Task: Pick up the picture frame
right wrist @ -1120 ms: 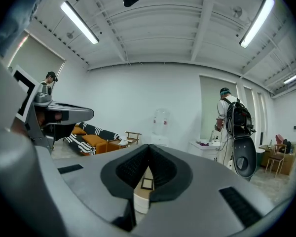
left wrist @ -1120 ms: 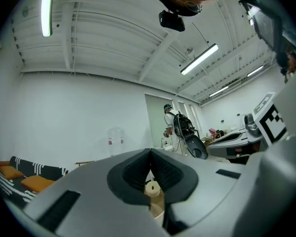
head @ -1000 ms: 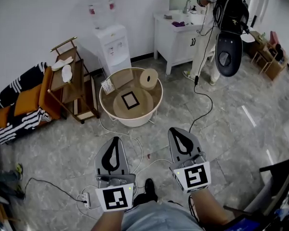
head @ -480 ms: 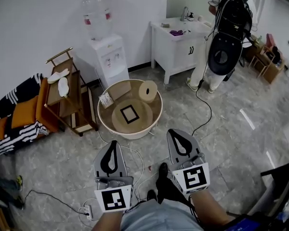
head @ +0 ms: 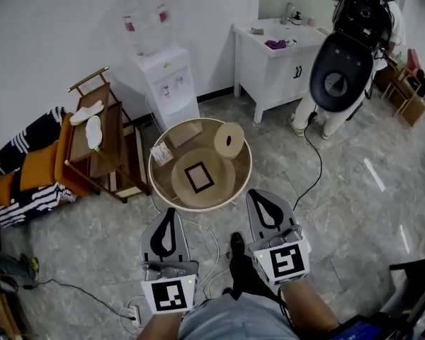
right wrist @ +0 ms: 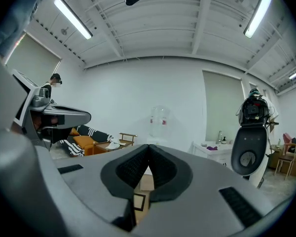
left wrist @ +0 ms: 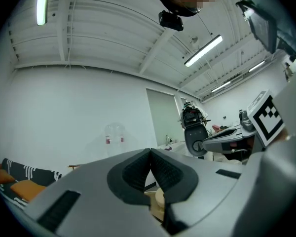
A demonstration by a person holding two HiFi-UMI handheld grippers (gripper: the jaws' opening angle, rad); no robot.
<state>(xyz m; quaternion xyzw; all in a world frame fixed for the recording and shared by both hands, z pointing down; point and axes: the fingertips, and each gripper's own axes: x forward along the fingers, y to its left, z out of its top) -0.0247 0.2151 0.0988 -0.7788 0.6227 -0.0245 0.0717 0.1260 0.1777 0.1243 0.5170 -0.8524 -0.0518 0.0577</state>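
Room: round table point(head: 248, 165) ahead | picture frame point(head: 199, 177) flat at its centre | left gripper point(head: 168, 214), right gripper point(head: 259, 198) clenched, empty | next: open jaws, pinch frame's near edge.

Long white fluorescent ceiling tubes point(right wrist: 73, 18) give bright, even light and burn out to pure white in both gripper views. On the glossy grey marbled tile floor point(head: 354, 211) they leave pale streaks of glare, and shadows there are soft and faint. The head view is sharp, its colours muted. Both gripper views are fisheye: black corners, bowed ceiling lines, a soft nearest foreground.
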